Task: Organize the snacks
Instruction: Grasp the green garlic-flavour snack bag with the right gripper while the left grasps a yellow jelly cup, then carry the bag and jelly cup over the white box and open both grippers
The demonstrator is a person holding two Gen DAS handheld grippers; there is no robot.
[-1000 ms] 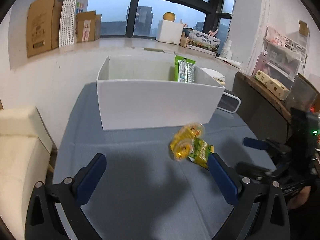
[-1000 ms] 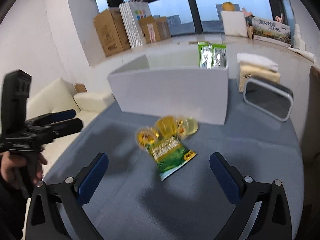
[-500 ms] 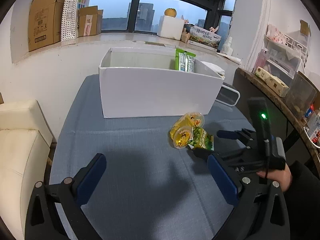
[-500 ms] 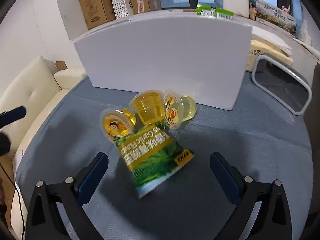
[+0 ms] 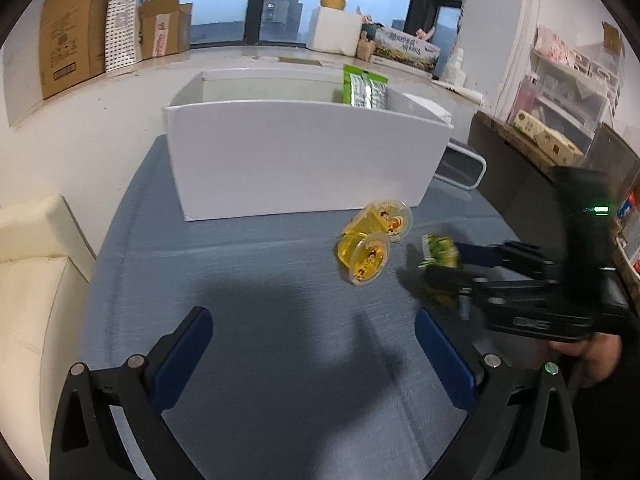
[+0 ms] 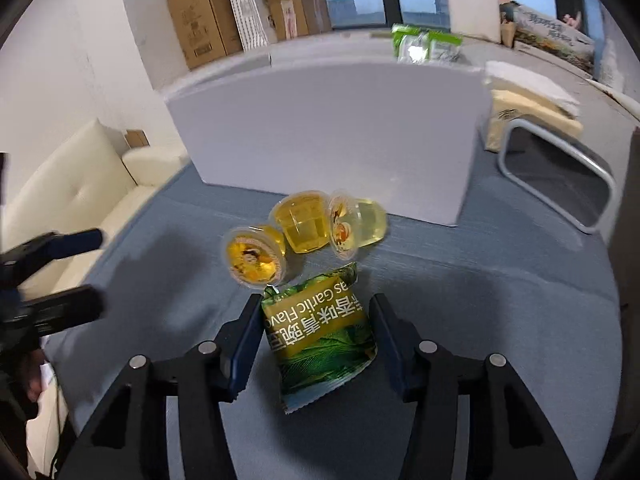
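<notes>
Your right gripper (image 6: 316, 332) is closing around the green snack packet (image 6: 320, 336), which lies flat on the blue-grey table (image 6: 500, 300) between the jaws; the left pad touches its edge, the right shows a sliver of gap. The packet is glossy green with a gold band of lettering. Three yellow jelly cups (image 6: 304, 228) sit just beyond it, before the white box (image 6: 328, 128). Your left gripper (image 5: 312, 344) stands released, over bare cloth with free room
</notes>
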